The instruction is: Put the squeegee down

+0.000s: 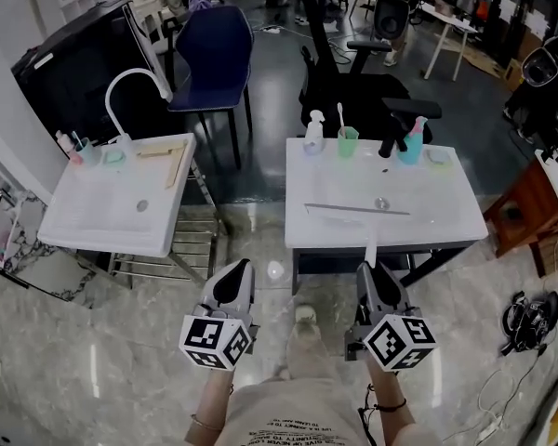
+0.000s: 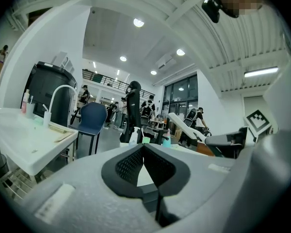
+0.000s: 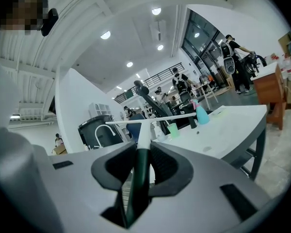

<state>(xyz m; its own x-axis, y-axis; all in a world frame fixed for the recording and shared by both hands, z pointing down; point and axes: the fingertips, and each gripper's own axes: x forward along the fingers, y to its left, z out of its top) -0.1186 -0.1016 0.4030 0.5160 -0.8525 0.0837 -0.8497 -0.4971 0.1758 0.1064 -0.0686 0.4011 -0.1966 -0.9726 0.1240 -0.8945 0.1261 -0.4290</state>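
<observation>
The squeegee [image 1: 358, 210] has a long thin blade that hovers level over the front part of the right white sink table [image 1: 446, 235]. Its white stem runs back to a dark green handle [image 3: 137, 174]. My right gripper [image 1: 371, 268] is shut on that handle, in front of the table's near edge. In the right gripper view the blade [image 3: 150, 120] stretches crosswise beyond the right gripper [image 3: 141, 147]. My left gripper [image 1: 239, 266] is held beside it, over the floor between the two tables. In its own view the left gripper [image 2: 143, 147] is shut on nothing.
At the back of the right table stand a white bottle [image 1: 313, 133], a green cup [image 1: 348, 140], a black tap [image 1: 391, 137] and a teal spray bottle [image 1: 412, 142]. A second sink table [image 1: 74, 235] stands at the left, a brown cabinet [image 1: 530, 212] at the right, and chairs [image 1: 212, 59] behind.
</observation>
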